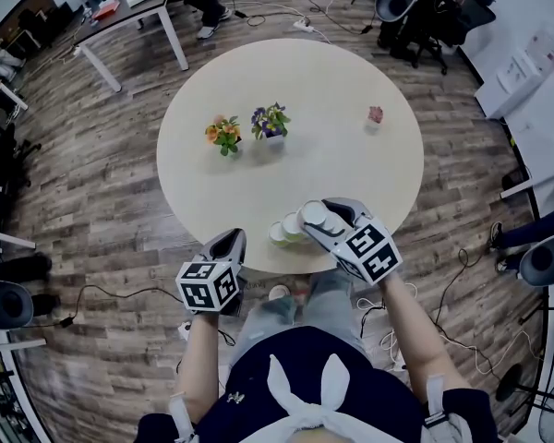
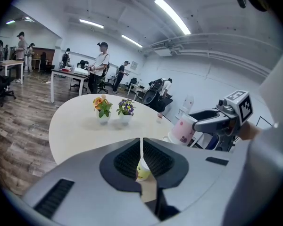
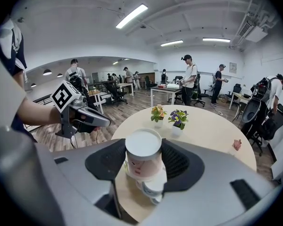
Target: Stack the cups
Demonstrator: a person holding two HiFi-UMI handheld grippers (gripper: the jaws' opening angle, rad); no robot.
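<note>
1. One cup, the held cup [image 1: 312, 215], is sitting between the fingers of the right gripper [image 1: 317, 221] in the head view, over the near edge of the round surface [image 1: 323, 155]. The other cups [image 1: 282, 233] are standing on the surface just to its left, huddled close together. The left gripper [image 1: 232, 239] is hanging off the edge of the surface, well short of any cup.

2. Seen from the left gripper view, the left gripper [image 2: 141, 142] is pressing its fingers together with nothing between them. A yellow-green cup [image 2: 141, 171] is only showing through the slit, on the surface beyond. Off to the right, the right gripper [image 2: 194, 126] is carrying the held cup [image 2: 183, 130], which has a pink print on its side.

3. Seen from the right gripper view, the right gripper [image 3: 143, 150] is holding its fingers wide and clamping the held cup [image 3: 142, 160] by its sides, white flat end toward the camera. The other cups [image 3: 152, 188] are showing directly beneath it. Whether the held cup is already touching them I cannot tell.
   - Progress, as I am judging it: the stacking is under way but not finished — one cup is lifted and lined up over the rest, not yet seated or let go.
   - What is remaining looks like lowering this cup home, releasing it, and gathering in any cup that is standing apart.
</note>
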